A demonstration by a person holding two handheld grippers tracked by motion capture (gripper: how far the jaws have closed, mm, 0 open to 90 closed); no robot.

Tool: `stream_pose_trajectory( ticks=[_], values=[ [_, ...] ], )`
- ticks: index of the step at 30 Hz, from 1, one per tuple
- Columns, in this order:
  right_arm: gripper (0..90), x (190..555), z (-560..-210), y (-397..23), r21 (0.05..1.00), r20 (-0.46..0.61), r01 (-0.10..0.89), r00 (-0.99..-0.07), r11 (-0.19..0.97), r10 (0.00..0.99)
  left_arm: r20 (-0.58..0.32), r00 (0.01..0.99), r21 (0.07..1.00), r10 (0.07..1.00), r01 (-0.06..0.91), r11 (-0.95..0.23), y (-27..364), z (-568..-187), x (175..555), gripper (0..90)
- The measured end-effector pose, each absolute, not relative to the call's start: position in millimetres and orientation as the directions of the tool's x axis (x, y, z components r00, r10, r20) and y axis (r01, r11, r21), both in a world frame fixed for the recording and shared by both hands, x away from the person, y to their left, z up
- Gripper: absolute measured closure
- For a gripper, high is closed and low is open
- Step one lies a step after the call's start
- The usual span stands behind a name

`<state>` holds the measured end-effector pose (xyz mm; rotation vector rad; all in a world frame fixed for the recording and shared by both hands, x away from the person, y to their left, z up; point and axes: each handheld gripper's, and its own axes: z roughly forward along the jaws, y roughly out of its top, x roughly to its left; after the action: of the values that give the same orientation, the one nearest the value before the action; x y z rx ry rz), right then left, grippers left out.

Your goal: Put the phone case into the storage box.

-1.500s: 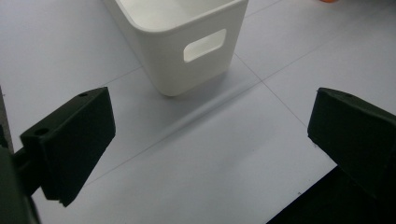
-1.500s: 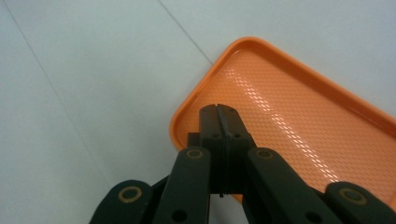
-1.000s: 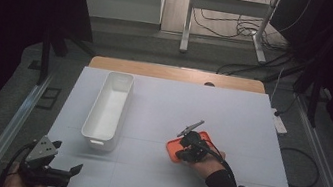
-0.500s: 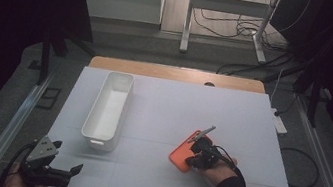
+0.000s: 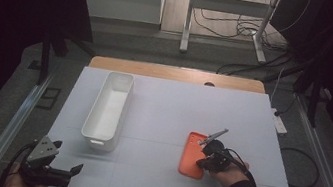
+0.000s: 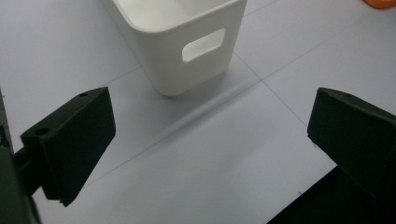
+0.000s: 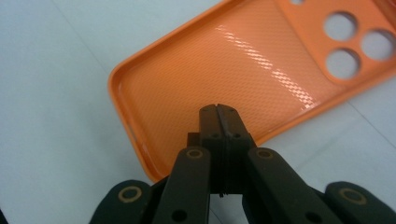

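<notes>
Orange phone case [image 5: 193,154] lies on the desk [image 5: 172,109], outside the empty white bin [image 5: 108,108]. Right claw [image 7: 218,112] pinched closed, empty, above it; left claw [image 6: 205,135] wide open, empty.

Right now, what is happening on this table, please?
A person works at a white table with a gripper in each hand. The right gripper has its jaws closed together over the edge of an orange phone case, which lies open side up on the table; whether they pinch its rim is hard to tell. The left gripper waits at the near left corner with its jaws wide apart, holding nothing, pointed toward a long white bin that looks empty.
</notes>
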<state>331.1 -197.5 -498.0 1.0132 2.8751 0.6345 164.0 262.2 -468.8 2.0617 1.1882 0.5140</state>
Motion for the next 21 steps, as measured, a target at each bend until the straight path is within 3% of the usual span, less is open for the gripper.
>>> stream_pose_trajectory(
  ticks=[21],
  values=[
    [88.9,345,-495,-232,0.385,0.033,0.636,-0.733,0.668,0.679,-0.002,0.502,0.732,0.865,0.59,-0.34,262,-469,164,1.9]
  ],
)
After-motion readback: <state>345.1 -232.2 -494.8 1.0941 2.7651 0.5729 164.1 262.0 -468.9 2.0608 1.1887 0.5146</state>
